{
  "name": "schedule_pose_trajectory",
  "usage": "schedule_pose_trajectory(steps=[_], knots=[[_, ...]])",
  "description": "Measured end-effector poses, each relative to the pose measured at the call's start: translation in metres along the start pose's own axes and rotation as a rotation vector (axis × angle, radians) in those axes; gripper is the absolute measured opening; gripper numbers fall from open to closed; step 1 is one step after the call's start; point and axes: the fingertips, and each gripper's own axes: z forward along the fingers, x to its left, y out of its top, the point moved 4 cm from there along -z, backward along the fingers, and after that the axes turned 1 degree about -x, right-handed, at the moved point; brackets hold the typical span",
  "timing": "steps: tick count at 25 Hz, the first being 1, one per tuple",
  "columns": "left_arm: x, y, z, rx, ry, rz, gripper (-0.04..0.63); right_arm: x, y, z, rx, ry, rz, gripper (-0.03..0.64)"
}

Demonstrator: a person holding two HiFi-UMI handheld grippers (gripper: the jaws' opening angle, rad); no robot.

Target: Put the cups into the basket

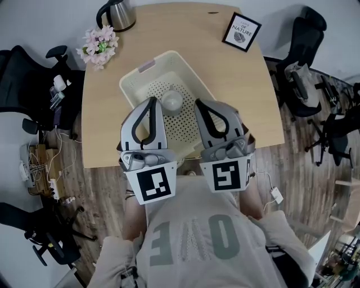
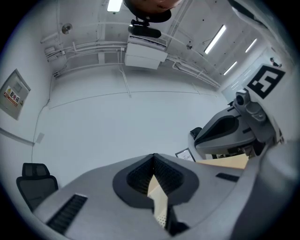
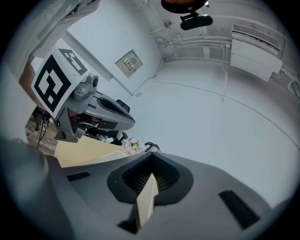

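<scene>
The left tool (image 2: 153, 157) has its two jaws pressed together at the tips, and nothing is held between them; through the narrow slit below the tips only a piece of the cream basket is seen. The right tool (image 3: 151, 158) is in the same state, jaws together and empty. In the head view both tools are held side by side close before the person's chest, over the near edge of the bench (image 1: 185, 34), with their tips pointing forward over the near part of the basket (image 1: 135, 79). The basket is a cream plastic one with a perforated bottom, and it stands on the wooden bench, turned a little at an angle. One white cup (image 1: 172, 101) is inside the basket, between the two tool tips as the head view shows it. At the far left corner of the bench stands a metal kettle (image 1: 119, 12), with pink flowers (image 1: 99, 45) just beside it, and at the far right a black framed card (image 1: 242, 31). Office chairs (image 1: 304, 50) stand around on the wooden floor.
</scene>
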Motion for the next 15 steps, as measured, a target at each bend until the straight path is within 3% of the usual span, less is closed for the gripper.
schedule_pose_trajectory(steps=[15], knots=[[0.013,-0.013,-0.001,0.032,0.026,-0.009,0.009,0.004,0.000,0.004,0.017,0.002,-0.006,-0.002]])
